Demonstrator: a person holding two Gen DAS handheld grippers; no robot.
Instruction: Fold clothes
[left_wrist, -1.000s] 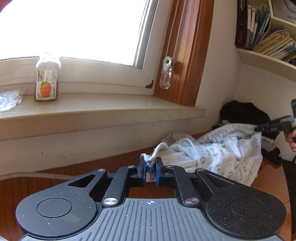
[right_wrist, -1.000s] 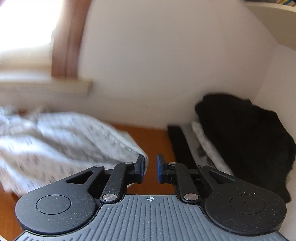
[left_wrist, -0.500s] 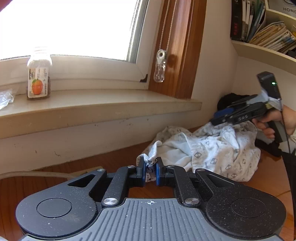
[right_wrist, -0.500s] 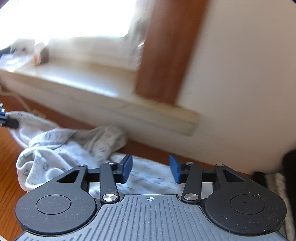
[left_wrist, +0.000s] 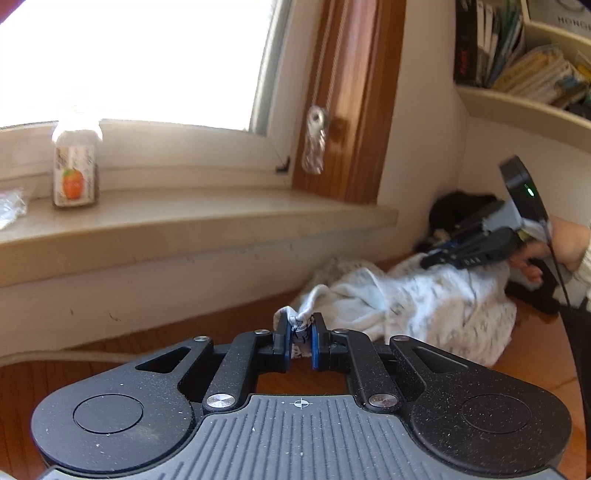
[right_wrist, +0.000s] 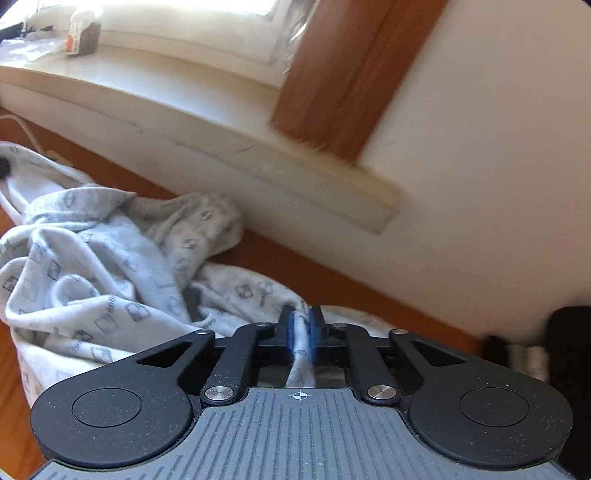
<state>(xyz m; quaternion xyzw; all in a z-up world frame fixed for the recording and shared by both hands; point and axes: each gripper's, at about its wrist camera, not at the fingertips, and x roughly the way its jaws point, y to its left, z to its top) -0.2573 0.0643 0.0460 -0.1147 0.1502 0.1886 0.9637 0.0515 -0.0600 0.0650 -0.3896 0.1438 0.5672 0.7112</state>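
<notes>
The left gripper (left_wrist: 300, 334) was pinched nearly closed on a bunched corner of the patterned white garment (left_wrist: 436, 306), the cloth squeezed between its blue pads (left_wrist: 283, 341) and rising in a small knot above them. From that corner the fabric ran away to the right in a rumpled heap on the wooden floor (left_wrist: 207, 325), below the window sill (left_wrist: 192, 221). At the far end of the heap the right gripper (left_wrist: 430, 258) came down onto the cloth, held by a person's hand (left_wrist: 565, 247). In its own view the right gripper (right_wrist: 301, 332) was closing, its jaws narrow, with a fold of the same garment (right_wrist: 85, 266) standing between its pads (right_wrist: 291, 334), which pressed on it from both sides. The rest of the cloth lay crumpled to the left of that gripper, on the floor beside the wall. A small bottle with an orange label (left_wrist: 75, 166) stood on the sill, a dark pile of clothing (left_wrist: 458, 206) lay in the corner behind the garment, and books (left_wrist: 517, 48) filled a shelf above.
</notes>
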